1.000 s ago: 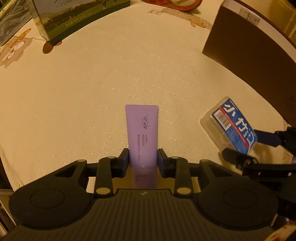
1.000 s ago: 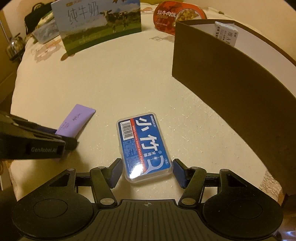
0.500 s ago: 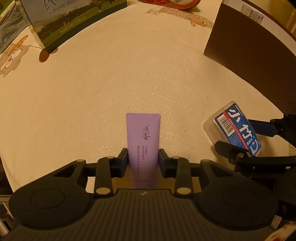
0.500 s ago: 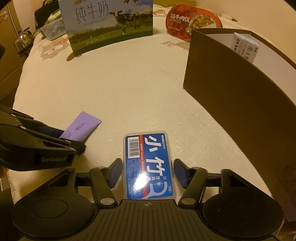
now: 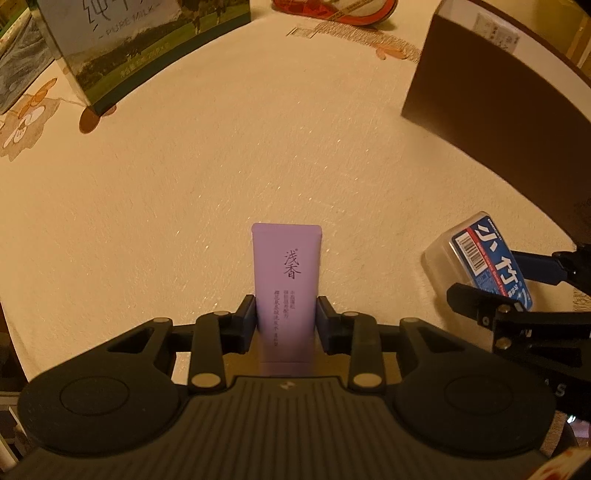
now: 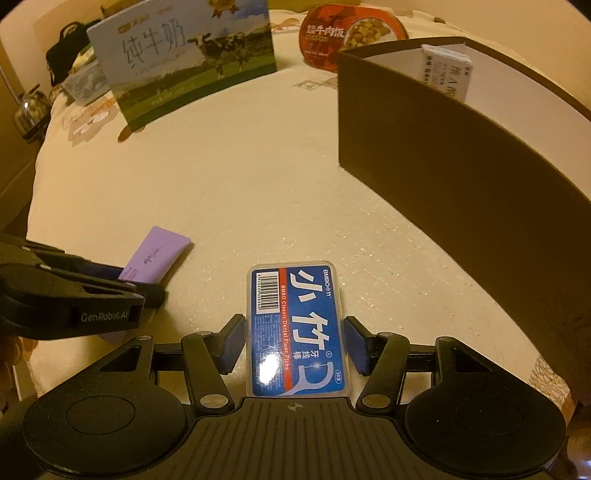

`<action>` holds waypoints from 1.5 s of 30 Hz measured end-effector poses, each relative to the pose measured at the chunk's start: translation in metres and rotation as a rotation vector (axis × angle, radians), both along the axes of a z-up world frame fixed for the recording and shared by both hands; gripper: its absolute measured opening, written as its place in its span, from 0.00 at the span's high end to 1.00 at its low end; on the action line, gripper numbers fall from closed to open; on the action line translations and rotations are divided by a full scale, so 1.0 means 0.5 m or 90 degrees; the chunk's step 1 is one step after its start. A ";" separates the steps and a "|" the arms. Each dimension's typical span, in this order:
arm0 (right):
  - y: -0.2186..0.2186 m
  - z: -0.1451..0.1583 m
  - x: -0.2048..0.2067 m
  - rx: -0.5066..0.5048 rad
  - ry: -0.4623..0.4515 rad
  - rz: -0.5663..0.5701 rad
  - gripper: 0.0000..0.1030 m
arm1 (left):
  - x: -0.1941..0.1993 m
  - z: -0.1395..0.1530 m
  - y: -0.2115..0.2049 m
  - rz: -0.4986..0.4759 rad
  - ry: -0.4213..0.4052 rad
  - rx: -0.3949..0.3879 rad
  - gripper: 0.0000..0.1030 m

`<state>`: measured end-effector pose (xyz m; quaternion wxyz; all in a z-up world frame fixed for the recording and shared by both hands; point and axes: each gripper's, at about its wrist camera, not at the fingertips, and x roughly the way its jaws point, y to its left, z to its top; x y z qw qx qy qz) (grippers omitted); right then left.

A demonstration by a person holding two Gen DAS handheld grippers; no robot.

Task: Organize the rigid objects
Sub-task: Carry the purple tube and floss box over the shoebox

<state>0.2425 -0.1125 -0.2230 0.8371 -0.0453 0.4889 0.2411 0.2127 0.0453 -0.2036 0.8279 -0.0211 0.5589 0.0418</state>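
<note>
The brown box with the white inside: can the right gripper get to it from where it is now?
Probably yes. The right gripper holds the floss pick case, and the brown box stands ahead to its right, open on top. Only bare tablecloth lies between them.

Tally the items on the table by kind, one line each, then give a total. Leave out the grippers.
Purple tubes: 1
Clear floss-pick cases with blue label: 1
Milk cartons: 1
Red instant-meal bowls: 1
Open brown boxes: 1
Small white boxes inside the brown box: 1
Total: 6
</note>
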 end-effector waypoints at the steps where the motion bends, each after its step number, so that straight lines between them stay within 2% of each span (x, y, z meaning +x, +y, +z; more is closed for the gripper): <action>1: -0.004 0.006 0.000 0.006 0.000 -0.004 0.48 | -0.001 0.005 -0.002 -0.005 -0.004 0.001 0.72; 12: -0.070 0.084 -0.011 0.038 -0.018 -0.059 0.48 | 0.003 0.098 -0.045 -0.035 -0.059 -0.010 0.72; 20: -0.134 0.157 -0.022 0.056 -0.049 -0.108 0.48 | 0.012 0.177 -0.107 -0.078 -0.104 -0.026 0.72; 27: -0.194 0.212 -0.016 0.067 -0.075 -0.158 0.48 | 0.040 0.223 -0.164 -0.121 -0.136 -0.034 0.72; 36: -0.298 0.254 0.043 0.084 -0.100 -0.253 0.48 | 0.108 0.268 -0.262 -0.199 -0.180 -0.043 0.72; 45: -0.379 0.260 0.123 0.088 -0.103 -0.323 0.48 | 0.207 0.281 -0.370 -0.261 -0.206 -0.051 0.72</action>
